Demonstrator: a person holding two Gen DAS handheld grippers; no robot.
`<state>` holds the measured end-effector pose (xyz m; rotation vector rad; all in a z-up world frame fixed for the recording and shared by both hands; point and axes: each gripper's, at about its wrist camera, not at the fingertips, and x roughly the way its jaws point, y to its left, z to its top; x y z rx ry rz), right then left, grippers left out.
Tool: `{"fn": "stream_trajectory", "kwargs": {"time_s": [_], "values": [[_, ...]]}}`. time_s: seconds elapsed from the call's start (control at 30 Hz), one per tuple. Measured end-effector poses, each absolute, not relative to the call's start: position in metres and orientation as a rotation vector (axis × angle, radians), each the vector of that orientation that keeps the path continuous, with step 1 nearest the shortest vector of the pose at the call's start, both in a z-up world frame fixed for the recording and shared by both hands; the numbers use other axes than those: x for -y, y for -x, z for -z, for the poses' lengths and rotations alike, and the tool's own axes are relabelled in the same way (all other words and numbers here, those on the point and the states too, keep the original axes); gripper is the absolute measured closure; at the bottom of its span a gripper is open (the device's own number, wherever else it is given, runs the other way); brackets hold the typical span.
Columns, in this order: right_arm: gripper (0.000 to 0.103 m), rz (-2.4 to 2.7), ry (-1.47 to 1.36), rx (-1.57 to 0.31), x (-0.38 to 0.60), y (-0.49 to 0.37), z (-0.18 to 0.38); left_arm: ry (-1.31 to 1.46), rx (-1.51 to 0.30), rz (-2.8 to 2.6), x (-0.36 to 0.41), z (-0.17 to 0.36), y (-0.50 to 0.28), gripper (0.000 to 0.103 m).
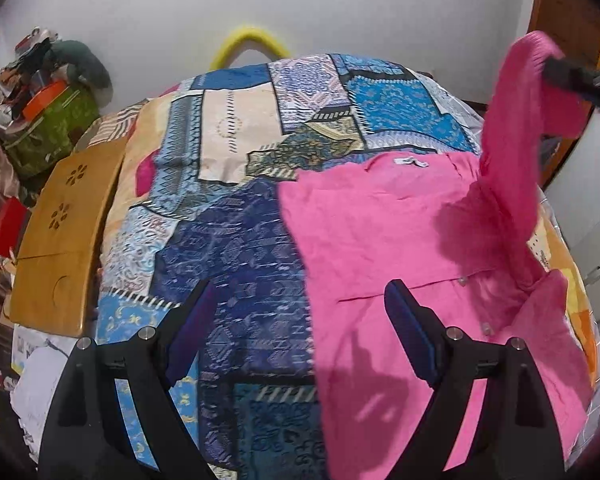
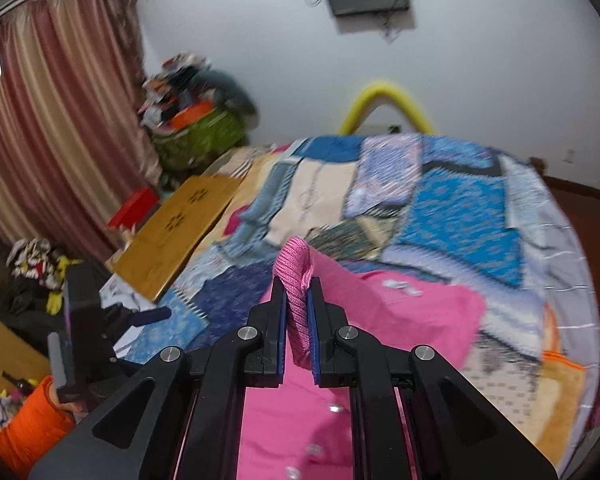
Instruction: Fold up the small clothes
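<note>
Pink shirt (image 1: 380,232) lying flat on the patchwork bedspread (image 1: 228,184), its sleeve pinched and lifted by the closed right gripper (image 2: 297,312), left gripper (image 1: 300,332) wide open and empty above the bed, wooden tray (image 1: 60,232) beside, yellow hoop (image 1: 252,46) behind

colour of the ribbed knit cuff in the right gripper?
Pink ribbed knit cuff, clamped in the right gripper; clearest in the right wrist view.

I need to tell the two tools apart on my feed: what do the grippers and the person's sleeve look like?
Both match: the left gripper and the right gripper have matte black angular frames with triangular cut-outs and round silver pins at the joints. Their fingers carry dark blue pads. No cables or markings show. The sleeve behind the left tool is bright orange.
</note>
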<state>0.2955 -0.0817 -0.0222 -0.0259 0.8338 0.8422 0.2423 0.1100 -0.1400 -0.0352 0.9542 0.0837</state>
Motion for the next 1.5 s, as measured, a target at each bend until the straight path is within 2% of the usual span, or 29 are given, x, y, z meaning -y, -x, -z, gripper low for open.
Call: {"fn": "stream_trajectory", "kwargs": {"time_s": [0.4, 0.43, 0.5, 0.6, 0.8, 0.93, 1.23, 1.43, 1.5], "values": [[0.091, -0.87, 0.108, -1.07, 0.016, -0.295, 0.107, 0.089, -1.005, -0.113, -0.142, 0.162, -0.232, 0.017], [0.088, -0.87, 0.112, -1.087, 0.015, -0.294, 0.11, 0.091, -1.012, -0.112, -0.142, 0.165, -0.233, 0.017], [0.071, -0.869, 0.11, -1.105, 0.017, -0.294, 0.114, 0.093, -1.022, -0.112, -0.141, 0.169, -0.236, 0.017], [0.059, -0.867, 0.09, -1.076, 0.028, -0.294, 0.11, 0.096, -1.033, -0.109, -0.139, 0.173, -0.241, 0.017], [0.058, -0.815, 0.086, -1.034, 0.067, -0.302, 0.1, 0.087, -1.038, -0.096, -0.126, 0.174, -0.254, 0.017], [0.047, -0.726, 0.084, -1.003, 0.109, -0.315, 0.097, 0.078, -1.056, -0.102, -0.119, 0.179, -0.265, 0.017], [0.046, -0.599, 0.031, -1.096, 0.185, -0.333, 0.129, 0.028, -1.108, -0.108, -0.098, 0.203, -0.291, 0.017], [0.046, -0.656, 0.089, -1.177, 0.188, -0.302, 0.164, 0.027, -1.172, -0.137, -0.096, 0.232, -0.303, 0.017], [0.046, -0.664, 0.112, -1.201, 0.183, -0.296, 0.175, 0.041, -1.165, -0.148, -0.096, 0.234, -0.302, 0.014]]}}
